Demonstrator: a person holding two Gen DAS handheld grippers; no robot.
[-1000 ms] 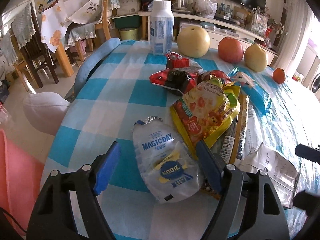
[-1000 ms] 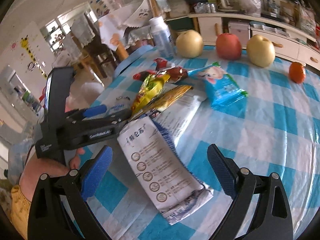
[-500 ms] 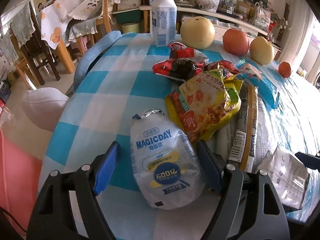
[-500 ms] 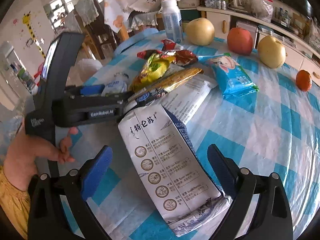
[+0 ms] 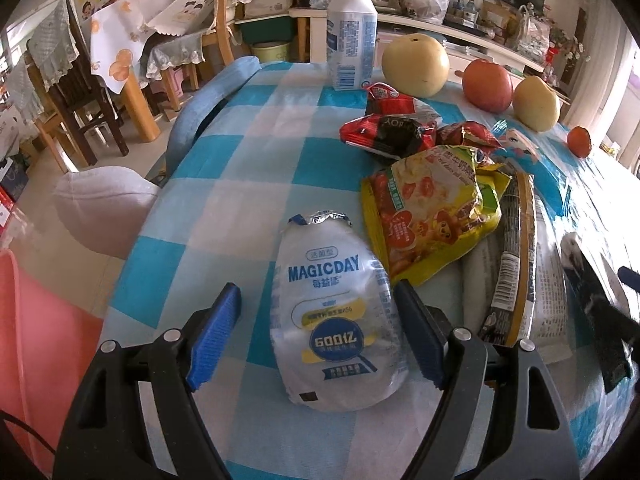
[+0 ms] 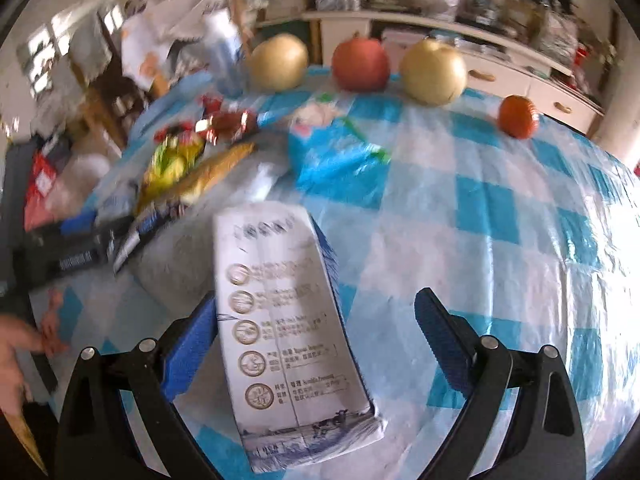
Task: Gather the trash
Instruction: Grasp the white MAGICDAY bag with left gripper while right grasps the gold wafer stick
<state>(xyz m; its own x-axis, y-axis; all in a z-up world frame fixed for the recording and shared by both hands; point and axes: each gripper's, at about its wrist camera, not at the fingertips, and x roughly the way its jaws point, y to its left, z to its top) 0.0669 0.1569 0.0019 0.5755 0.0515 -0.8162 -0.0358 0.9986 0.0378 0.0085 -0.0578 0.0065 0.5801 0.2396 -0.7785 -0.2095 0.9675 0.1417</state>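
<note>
Fruit and furniture around your checked table

Along the far edge of the blue-and-white checked tablecloth (image 5: 248, 168) you have a yellow pear (image 5: 415, 65), a red apple (image 5: 488, 85), a second yellow pear (image 5: 536, 103) and a small orange (image 5: 579, 141) standing in a row, each apart from the next. A white bottle (image 5: 352, 34) with a white cap stands upright just left of the first pear. To your left on the floor stand wooden chairs (image 5: 80, 96) draped in cloth; behind the fruit runs a long white cabinet (image 6: 500, 68), its top crowded.
</note>
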